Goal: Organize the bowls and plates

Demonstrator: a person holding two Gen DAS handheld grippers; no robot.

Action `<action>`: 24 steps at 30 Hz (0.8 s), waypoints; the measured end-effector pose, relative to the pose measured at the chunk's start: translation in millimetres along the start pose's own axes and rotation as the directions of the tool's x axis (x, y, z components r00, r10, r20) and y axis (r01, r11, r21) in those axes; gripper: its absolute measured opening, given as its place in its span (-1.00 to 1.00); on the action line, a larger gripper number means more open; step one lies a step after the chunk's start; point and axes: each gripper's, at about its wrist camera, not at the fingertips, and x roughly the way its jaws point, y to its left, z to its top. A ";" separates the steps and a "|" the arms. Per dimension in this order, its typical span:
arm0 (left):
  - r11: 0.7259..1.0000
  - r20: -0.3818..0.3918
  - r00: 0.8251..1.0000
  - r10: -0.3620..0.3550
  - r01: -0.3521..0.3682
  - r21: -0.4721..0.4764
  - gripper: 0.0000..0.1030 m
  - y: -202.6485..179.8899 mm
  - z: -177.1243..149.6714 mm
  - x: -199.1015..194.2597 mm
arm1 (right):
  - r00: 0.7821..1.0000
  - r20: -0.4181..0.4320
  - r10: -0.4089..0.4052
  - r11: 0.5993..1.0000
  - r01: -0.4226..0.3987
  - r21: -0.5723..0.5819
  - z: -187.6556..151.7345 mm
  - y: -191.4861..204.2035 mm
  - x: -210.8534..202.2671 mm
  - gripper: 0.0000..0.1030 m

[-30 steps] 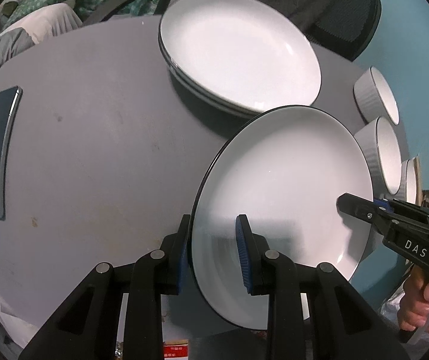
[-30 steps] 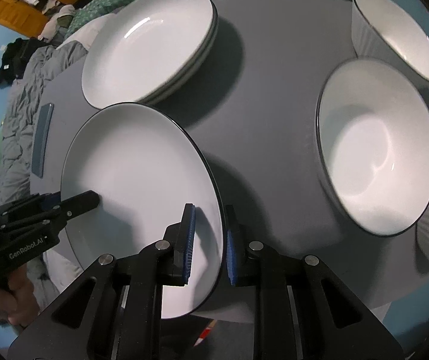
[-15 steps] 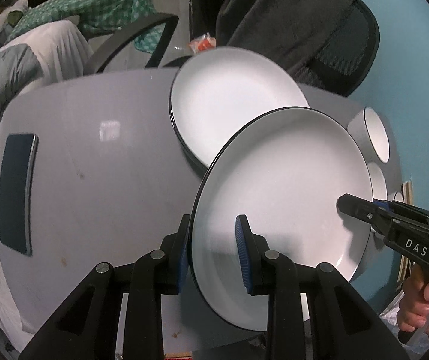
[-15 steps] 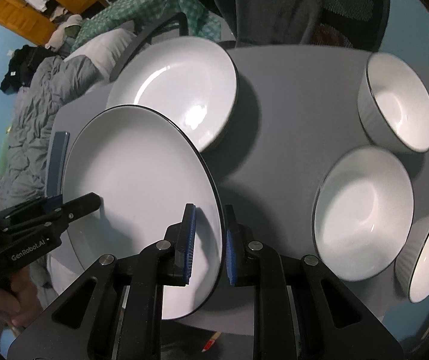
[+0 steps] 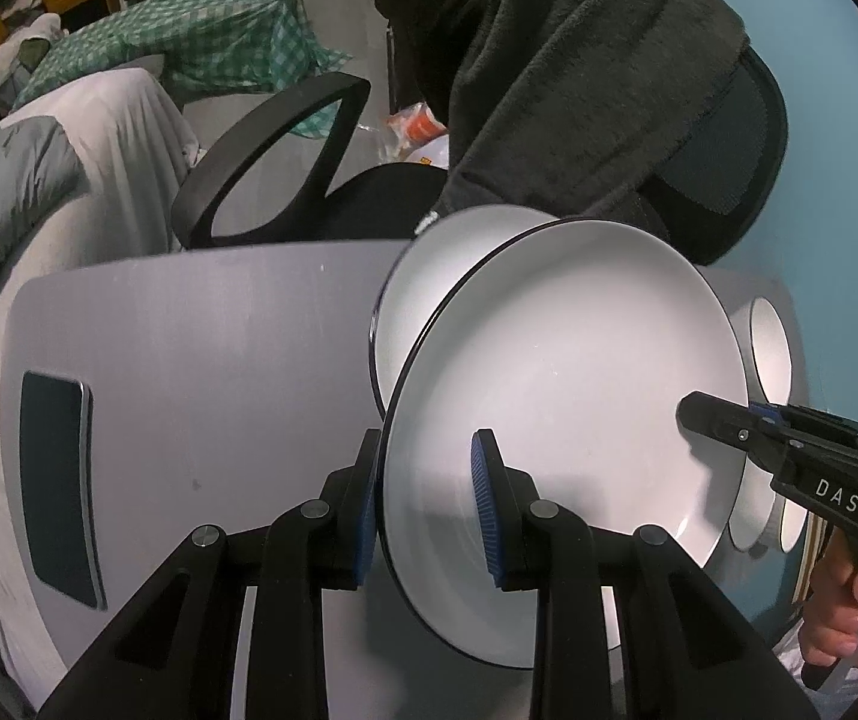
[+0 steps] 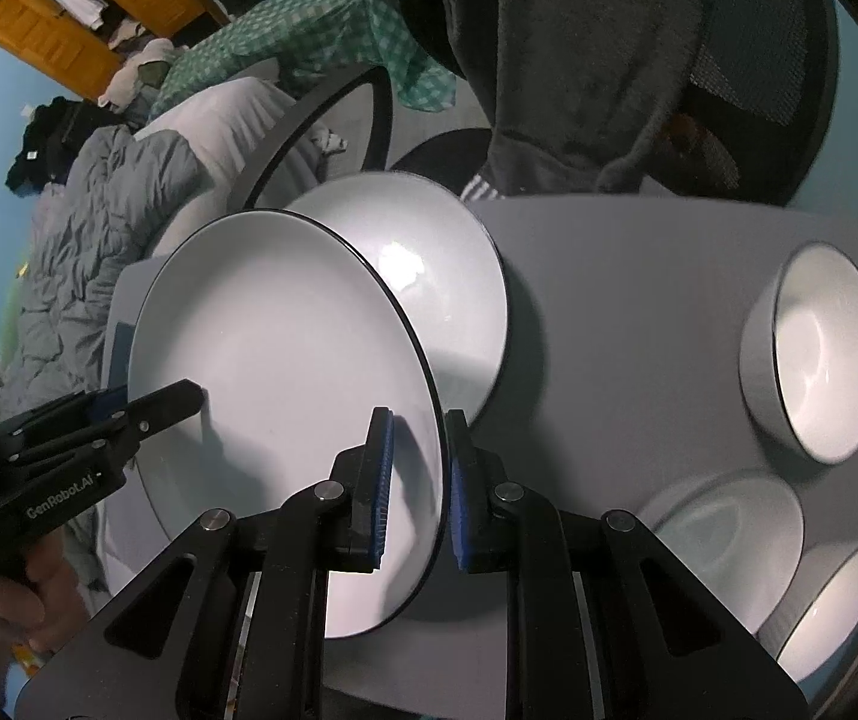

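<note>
1. Two handheld grippers carry one white plate (image 5: 561, 396) with a thin dark rim, lifted off the grey table (image 5: 201, 348) and tilted.
2. On the plate's left edge, the left gripper (image 5: 426, 507) has its blue pads pinching the rim, one pad on the plate's face and one behind it.
3. On the opposite edge, the right gripper (image 6: 417, 489) pinches the rim the same way, its jaws nearly together with only the plate edge between them.
4. Partly hidden behind the held plate, a stack of plates (image 6: 429, 276) sits at the far side of the table, close to a black office chair (image 5: 285, 144).
5. My reading of the step: the plate is being carried over to go on top of that stack.
6. To do it well, keep both grips firm and level the plate, centre it over the stack, then lower it gently so the rims do not knock; let go only once it rests flat.
7. Only the left view shows a dark phone (image 5: 57, 486) lying flat at the table's left edge, and a hand (image 5: 849, 618) on the right gripper's handle.
8. Only the right view shows three white bowls clearly, one far right (image 6: 819, 354) and two nearer (image 6: 729, 534), well apart from the stack.
</note>
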 end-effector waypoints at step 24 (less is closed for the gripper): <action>0.996 -0.075 0.994 0.083 -0.084 -0.004 -0.43 3.8 48.2 52.1 | 0.996 -0.092 0.001 1.000 0.000 0.010 53.0 -19.3 48.6 -0.66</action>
